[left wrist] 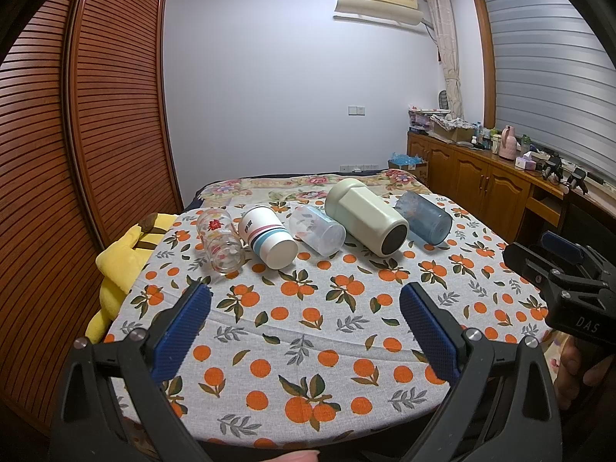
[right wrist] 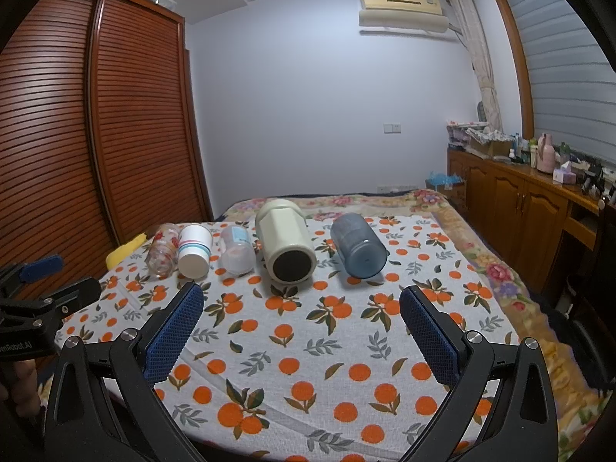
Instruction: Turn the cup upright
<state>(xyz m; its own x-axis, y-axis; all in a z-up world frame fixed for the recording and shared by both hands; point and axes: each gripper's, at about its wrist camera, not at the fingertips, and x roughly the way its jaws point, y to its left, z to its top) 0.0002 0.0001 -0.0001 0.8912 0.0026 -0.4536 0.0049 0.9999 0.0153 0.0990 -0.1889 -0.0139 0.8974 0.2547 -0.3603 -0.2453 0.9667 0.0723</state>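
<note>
Orange-print tablecloth (left wrist: 308, 327) in a bedroom, five cups (right wrist: 288, 246) lying sideways, bases toward camera, left gripper (left wrist: 306, 317) and right gripper (right wrist: 300, 317) spread, empty.

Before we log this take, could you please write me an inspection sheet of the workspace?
Surface: table under an orange-print cloth.
Job's things: five lying on their sides in a row: glass cup, striped white cup, clear plastic cup, cream cup, blue cup; none upright.
Clutter: yellow plush toy at the table's left edge.
Grippers: left gripper and right gripper both open, empty, short of the cups.
Cables: nothing seen.
Surroundings: slatted wardrobe, air conditioner, cluttered sideboard.
</note>
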